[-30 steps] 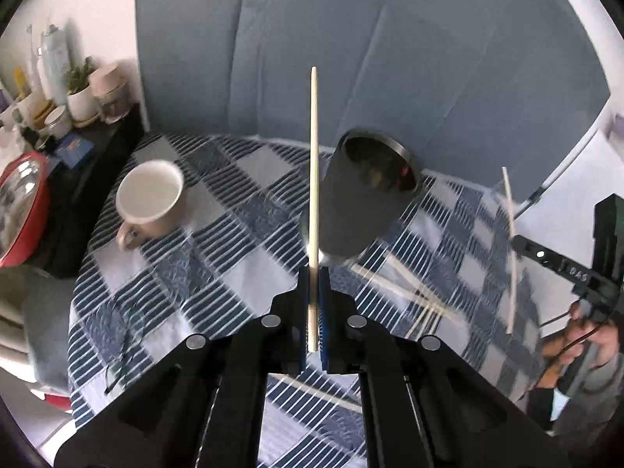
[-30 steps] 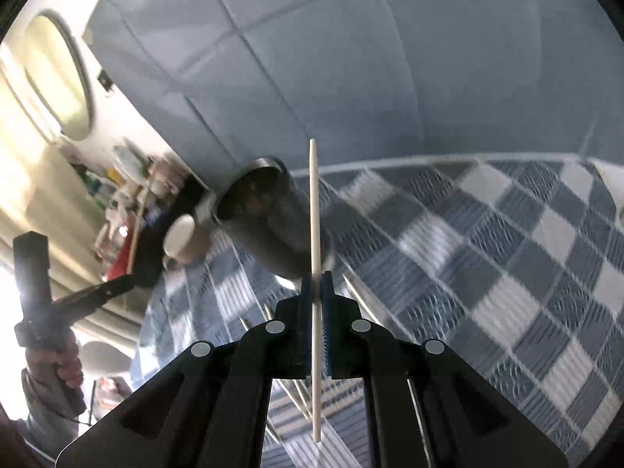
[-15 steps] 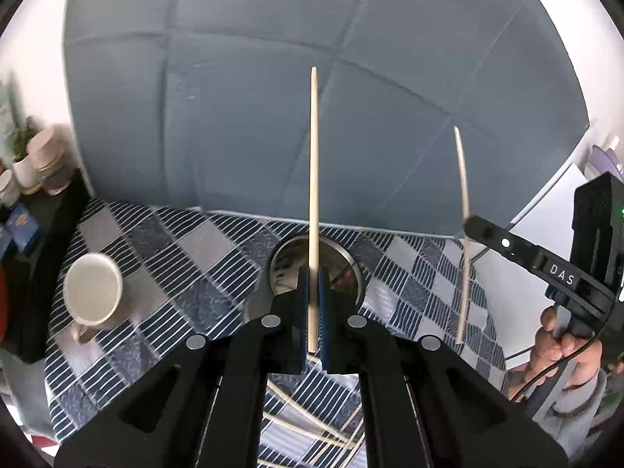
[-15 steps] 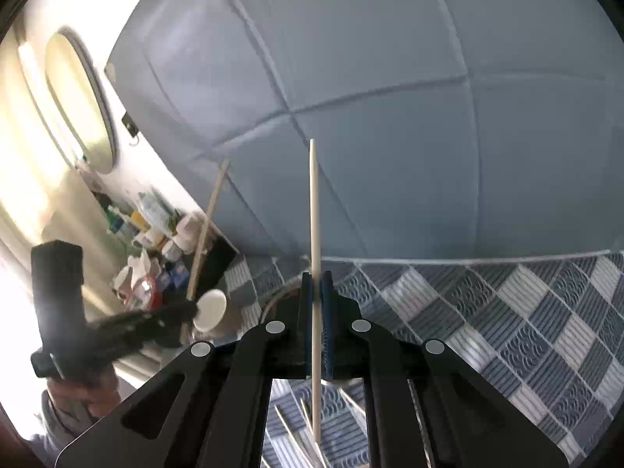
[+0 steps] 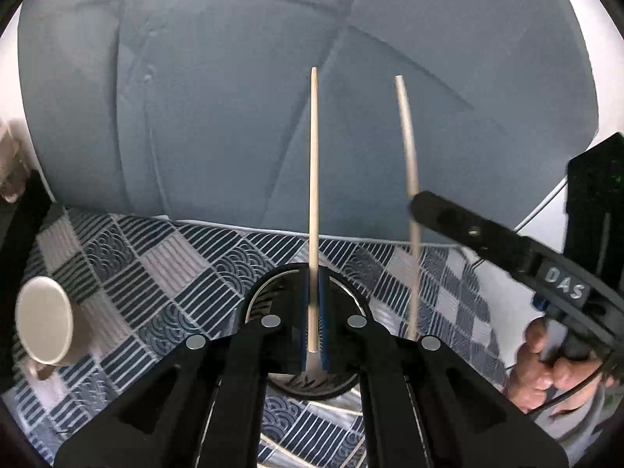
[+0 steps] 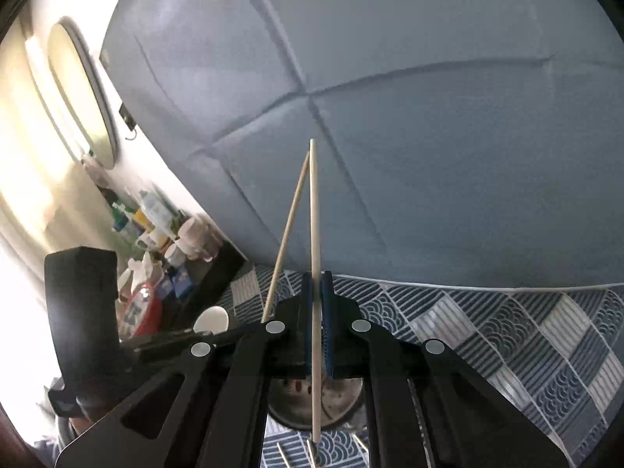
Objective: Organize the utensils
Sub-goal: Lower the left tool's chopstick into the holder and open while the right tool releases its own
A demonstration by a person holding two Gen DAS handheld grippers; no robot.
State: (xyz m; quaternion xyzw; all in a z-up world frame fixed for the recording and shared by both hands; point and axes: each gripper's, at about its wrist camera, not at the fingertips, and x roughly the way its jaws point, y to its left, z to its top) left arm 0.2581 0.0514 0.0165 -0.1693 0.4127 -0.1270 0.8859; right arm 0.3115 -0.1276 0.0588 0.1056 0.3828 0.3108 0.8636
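My left gripper [image 5: 312, 284] is shut on a pale wooden chopstick [image 5: 313, 195] that stands up between its blue pads. Right beneath the jaws is the open mouth of a black tumbler [image 5: 269, 296]. My right gripper [image 6: 316, 284] is shut on a second chopstick [image 6: 314, 234], whose lower end hangs over the same tumbler [image 6: 296, 401]. In the left wrist view the right gripper [image 5: 417, 202] comes in from the right with its chopstick [image 5: 407, 148] upright. In the right wrist view the left gripper [image 6: 183, 338] holds its chopstick [image 6: 288, 226] tilted, the two tips nearly meeting.
A white mug [image 5: 43, 319] stands left of the tumbler on the blue checked tablecloth [image 5: 163, 265]. Several loose chopsticks [image 6: 310, 450] lie on the cloth before the tumbler. A dark side shelf with bottles [image 6: 156, 234] is at far left. A blue sheet [image 6: 429, 136] hangs behind.
Both grippers have moved over the tumbler, which went from ahead of the jaws to beneath them. The two held chopsticks have come close together. Both grips are unchanged.
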